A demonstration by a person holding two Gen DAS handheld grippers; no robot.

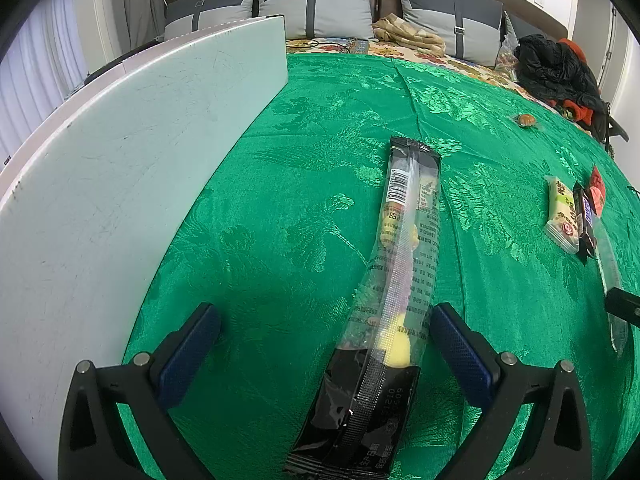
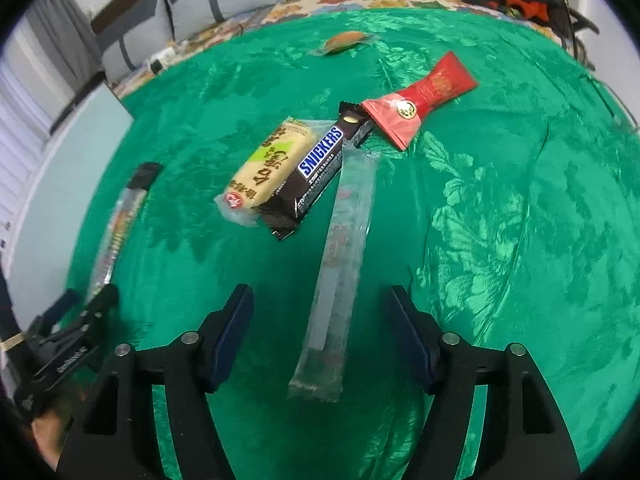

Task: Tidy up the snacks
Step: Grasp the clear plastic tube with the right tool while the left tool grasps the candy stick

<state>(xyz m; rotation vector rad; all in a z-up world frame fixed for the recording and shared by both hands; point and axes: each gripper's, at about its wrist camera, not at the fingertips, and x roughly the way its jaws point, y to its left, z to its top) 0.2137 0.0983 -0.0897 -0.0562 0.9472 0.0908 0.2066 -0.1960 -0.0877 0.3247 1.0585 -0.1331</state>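
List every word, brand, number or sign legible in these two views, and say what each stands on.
"SNICKERS": on the brown chocolate bar.
Large Chinese characters on the cream snack pack: visible, but not surely readable.
Barcode digits and fine print on the long black-ended snack tube: too small to read.
Gold emblem on the red packet: too small.
Faint red print on the clear stick pack: blurred.

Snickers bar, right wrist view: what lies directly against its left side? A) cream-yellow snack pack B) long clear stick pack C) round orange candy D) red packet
A: the cream-yellow snack pack lies flush along the left edge of the Snickers bar; the red packet sits at its far end instead.
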